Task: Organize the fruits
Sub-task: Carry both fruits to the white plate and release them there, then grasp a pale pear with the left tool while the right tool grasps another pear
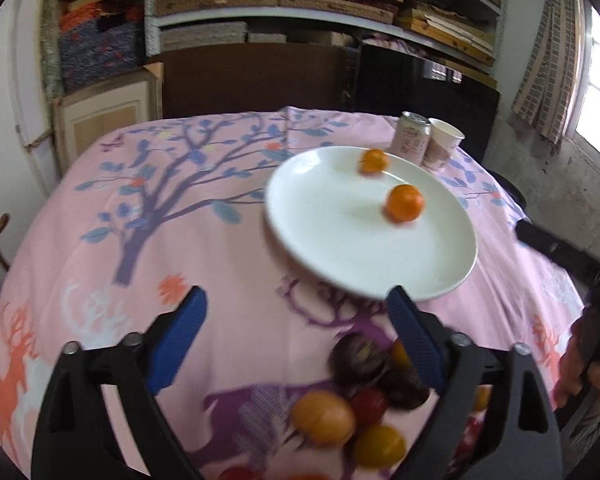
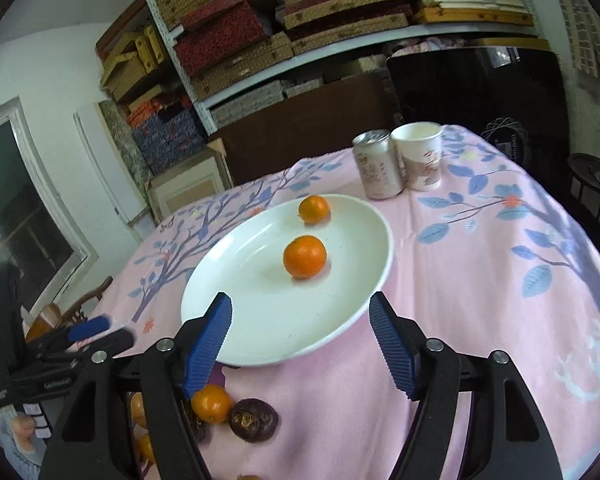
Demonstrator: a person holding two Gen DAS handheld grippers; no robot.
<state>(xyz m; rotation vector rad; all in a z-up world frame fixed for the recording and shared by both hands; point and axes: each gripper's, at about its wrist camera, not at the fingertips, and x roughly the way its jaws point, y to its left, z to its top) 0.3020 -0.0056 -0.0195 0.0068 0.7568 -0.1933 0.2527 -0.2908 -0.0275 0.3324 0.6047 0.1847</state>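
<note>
A white plate [image 1: 340, 240] [image 2: 260, 320] lies on the pink tablecloth and holds two oranges [image 1: 405, 203] [image 1: 373, 161], also in the right wrist view [image 2: 304, 256] [image 2: 314, 209]. A pile of loose fruit lies near the front edge: dark purple fruits [image 1: 358, 358] [image 2: 254, 419], yellow-orange ones [image 1: 323, 417] [image 2: 211, 403] and a red one [image 1: 369, 405]. My left gripper [image 1: 296, 316] is open and empty above the cloth, just behind the pile. My right gripper [image 2: 300, 320] is open and empty over the plate's near rim.
A drink can [image 1: 413, 138] [image 2: 378, 164] and a paper cup [image 1: 442, 142] [image 2: 418, 154] stand behind the plate. The tablecloth [image 1: 220, 240] [image 2: 480, 280] covers a round table. Shelves of stacked mats and a dark cabinet stand behind. A wooden chair [image 2: 80, 304] is at the left.
</note>
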